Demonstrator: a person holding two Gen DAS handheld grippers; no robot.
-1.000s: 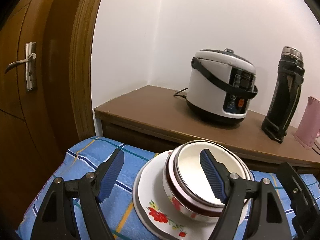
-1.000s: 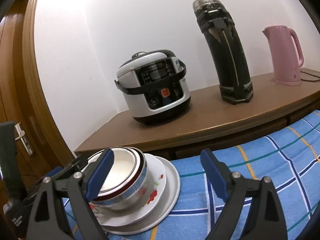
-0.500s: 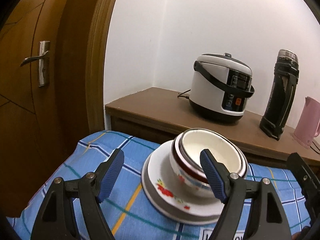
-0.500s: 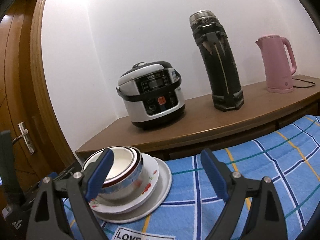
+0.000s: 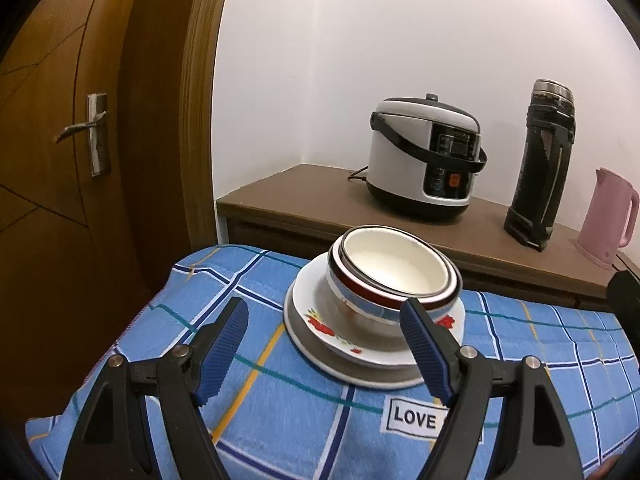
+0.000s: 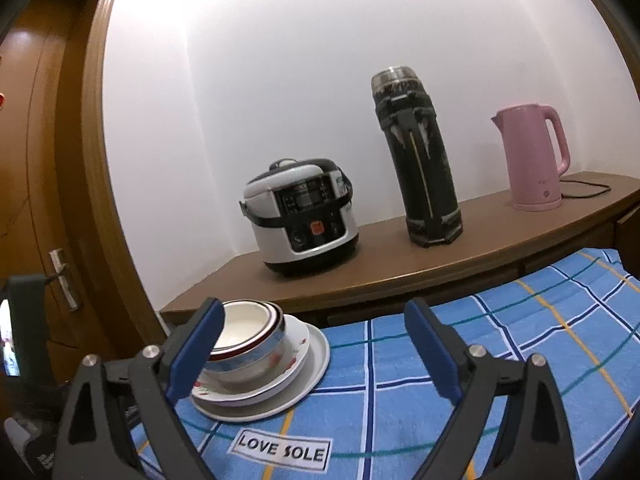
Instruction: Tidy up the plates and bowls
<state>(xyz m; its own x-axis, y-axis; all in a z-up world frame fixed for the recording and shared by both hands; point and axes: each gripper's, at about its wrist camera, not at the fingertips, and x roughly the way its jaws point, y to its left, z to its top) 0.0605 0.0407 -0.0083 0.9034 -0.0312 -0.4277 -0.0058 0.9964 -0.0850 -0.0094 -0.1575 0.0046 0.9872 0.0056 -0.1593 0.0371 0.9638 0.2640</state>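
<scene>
Lit evenly and rather warmly from overhead, indoors. Washed the white wall [image 6: 320,60] to a soft bright patch high up, greyer toward the corner in the left wrist view. Threw short soft shadows beside the rice cooker [image 5: 426,160] and under the stacked bowls [image 5: 394,276]. Put a small glare on the wooden door [image 6: 24,40] at upper left. Bent every straight line with strong fisheye curvature, the door frame [image 5: 200,100] most of all, and blackened the corners. Kept focus sharp through the middle, softer and slightly smeared at the rim. Showed no motion blur.
</scene>
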